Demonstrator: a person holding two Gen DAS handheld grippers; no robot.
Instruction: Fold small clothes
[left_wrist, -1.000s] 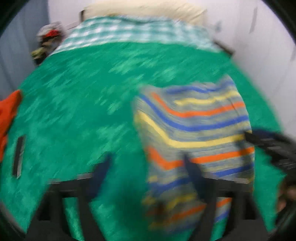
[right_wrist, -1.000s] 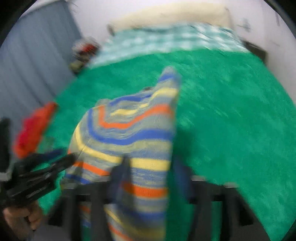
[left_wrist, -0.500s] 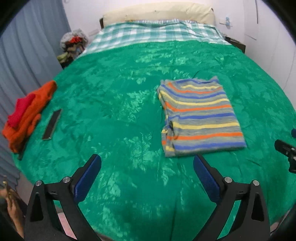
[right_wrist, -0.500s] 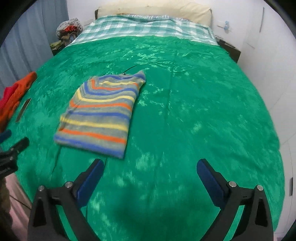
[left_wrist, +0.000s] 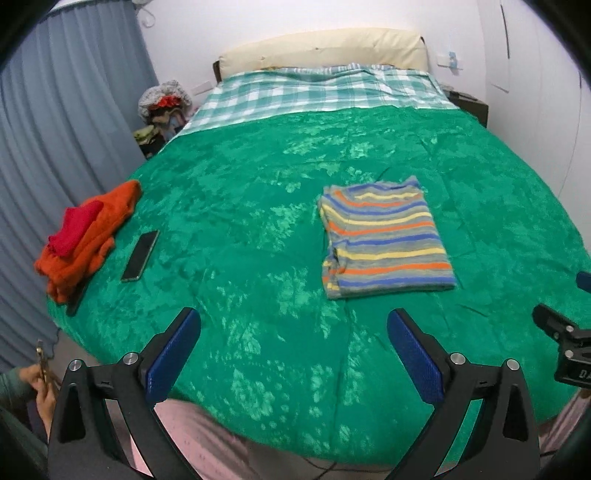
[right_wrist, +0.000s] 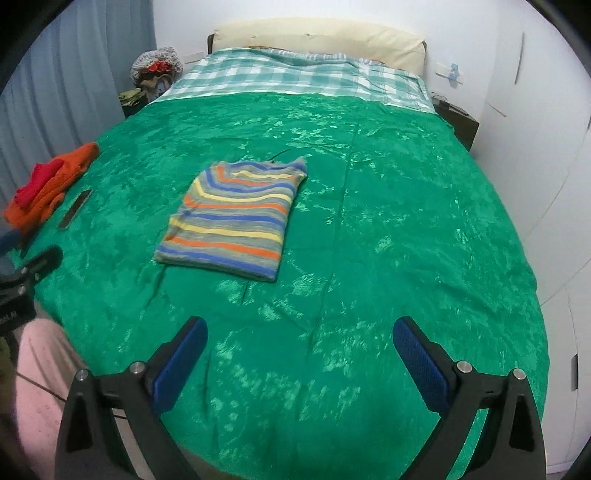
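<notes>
A striped top (left_wrist: 384, 240) (right_wrist: 236, 225), grey with blue, orange and yellow bands, lies folded in a flat rectangle on the green blanket (left_wrist: 240, 184). My left gripper (left_wrist: 293, 317) hovers over the bed's near edge, well short of the top and to its left, open with nothing between its blue pads. Near the same edge my right gripper (right_wrist: 300, 323) also stands open and empty, to the right of the top. Each gripper's tip shows at the side of the other's view.
A pile of orange and red clothes (left_wrist: 88, 236) (right_wrist: 51, 184) sits at the bed's left edge, with a dark phone (left_wrist: 140, 254) beside it. A checked sheet (left_wrist: 314, 92) and pillow lie at the head. Curtain on the left, white wall on the right.
Both grippers have drawn back from the striped top, which filled the views a second ago. It now lies folded on the blanket, and both pairs of jaws stand wider.
</notes>
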